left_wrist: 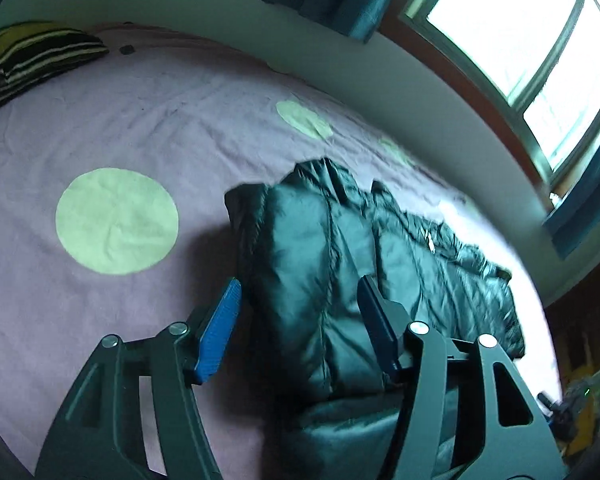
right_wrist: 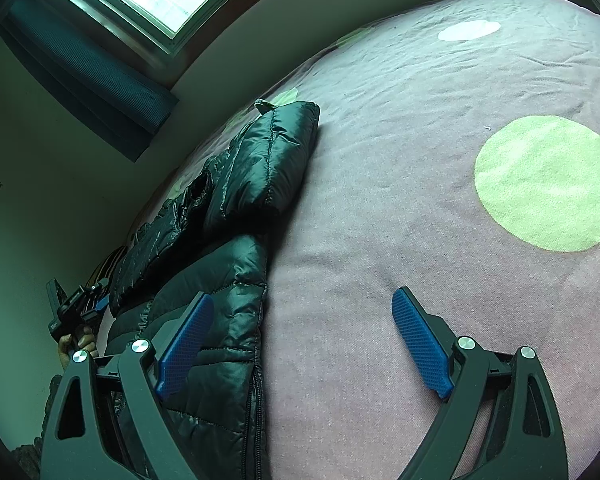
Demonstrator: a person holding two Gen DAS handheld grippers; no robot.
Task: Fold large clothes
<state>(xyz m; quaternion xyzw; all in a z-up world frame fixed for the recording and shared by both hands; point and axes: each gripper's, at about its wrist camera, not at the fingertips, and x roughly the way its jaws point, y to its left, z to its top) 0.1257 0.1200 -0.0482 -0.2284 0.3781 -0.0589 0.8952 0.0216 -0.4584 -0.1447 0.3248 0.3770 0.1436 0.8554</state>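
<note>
Fingers [left_wrist: 220, 320] of the left gripper [left_wrist: 298, 300] parted over the jacket [left_wrist: 320, 248], gripping nothing. Right gripper [right_wrist: 302, 320] spread wide, empty, one pad above the jacket's edge. Dark, shiny, quilted puffer, partly folded lengthwise, sleeve doubled back, lying on the lilac bed [left_wrist: 100, 128] with green circles [left_wrist: 117, 221], near the wall.

Glossy quilted jacket [right_wrist: 256, 160] (matt bedsheet [right_wrist: 400, 200])

Dim, green-tinted room – daylight from the window [left_wrist: 512, 36] blows out to white glare. Left view smears toward its right; fisheye bends and darkens all edges.
</note>
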